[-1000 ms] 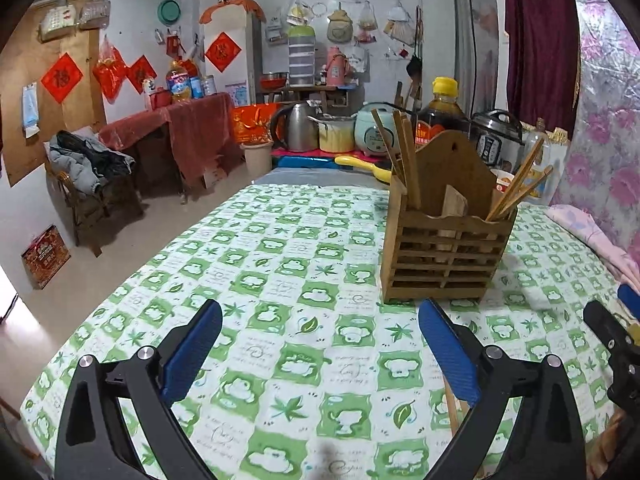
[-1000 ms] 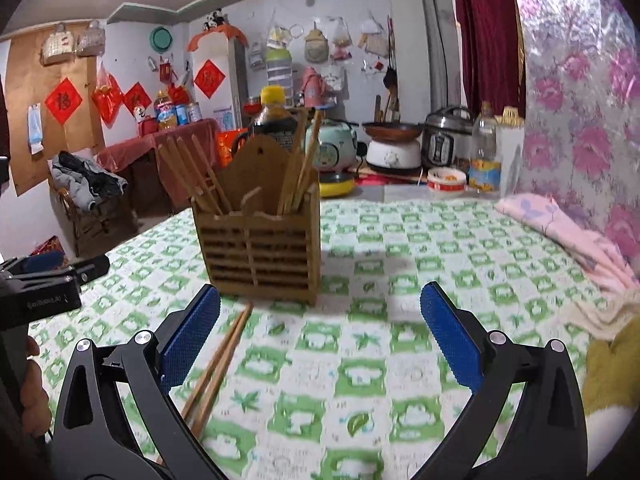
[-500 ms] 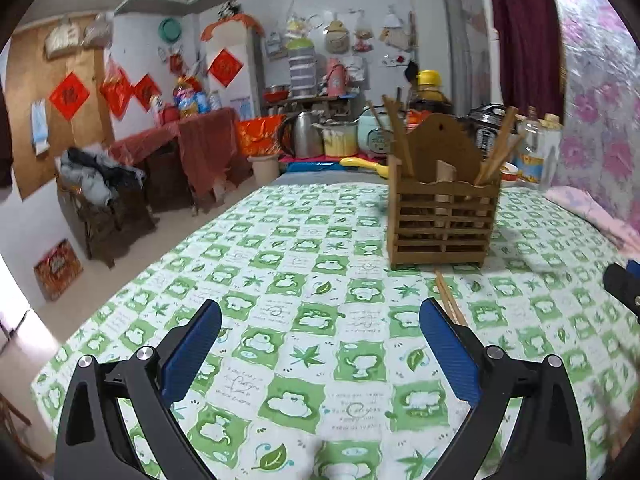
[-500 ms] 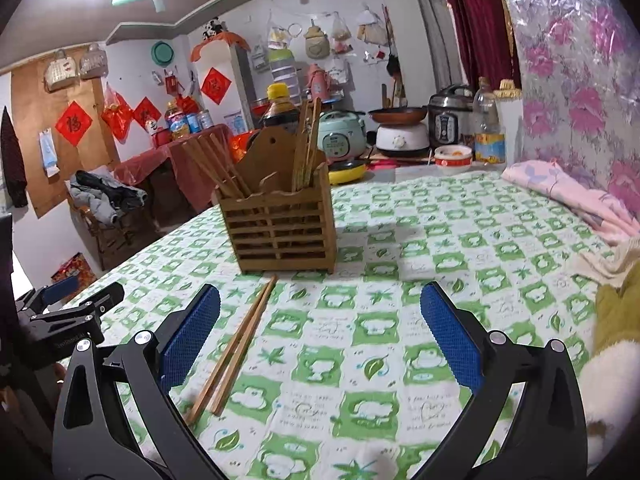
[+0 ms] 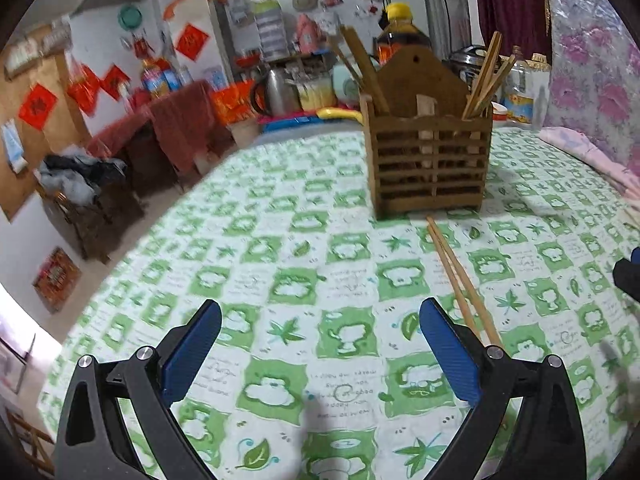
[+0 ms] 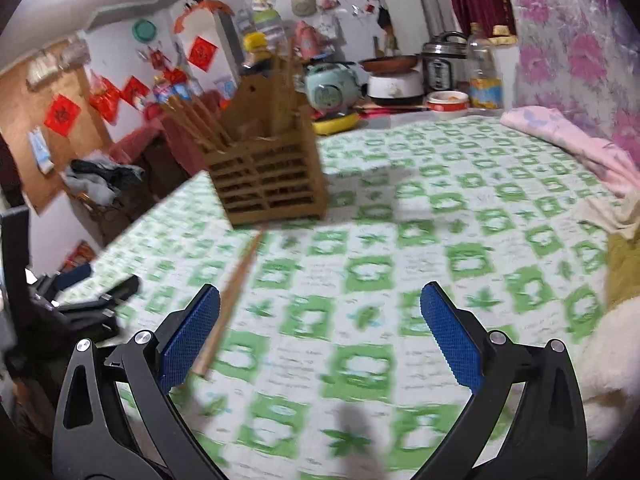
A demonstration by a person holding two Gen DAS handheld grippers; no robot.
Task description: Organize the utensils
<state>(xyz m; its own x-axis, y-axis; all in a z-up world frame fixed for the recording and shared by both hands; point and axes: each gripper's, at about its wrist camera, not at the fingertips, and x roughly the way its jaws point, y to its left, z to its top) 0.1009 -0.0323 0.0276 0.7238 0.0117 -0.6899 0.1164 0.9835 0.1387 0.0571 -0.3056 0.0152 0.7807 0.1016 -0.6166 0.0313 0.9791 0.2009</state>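
Left wrist view shows the left gripper [image 5: 320,344] at the bottom of the frame, spread wide and holding nothing, hovering over the green-and-white tablecloth [image 5: 280,264]. Right of centre, a pair of chopsticks [image 5: 460,276] lies loose on the cloth, its near end passing behind the right-hand finger and its far end close to the foot of the wooden holder [image 5: 430,160] at upper centre. In the right wrist view the right gripper [image 6: 320,332] is likewise wide and empty, with the same chopsticks just beside its left-hand finger; the blur hides whether they touch. The step in hand looks like the approach to pick up this last loose pair. Either gripper would need to centre over the sticks, lower to the cloth and close across both at once. The holder has slatted sides and a tall back board; chopsticks lean outward from its left and right compartments, and a short flat piece stands in the middle.
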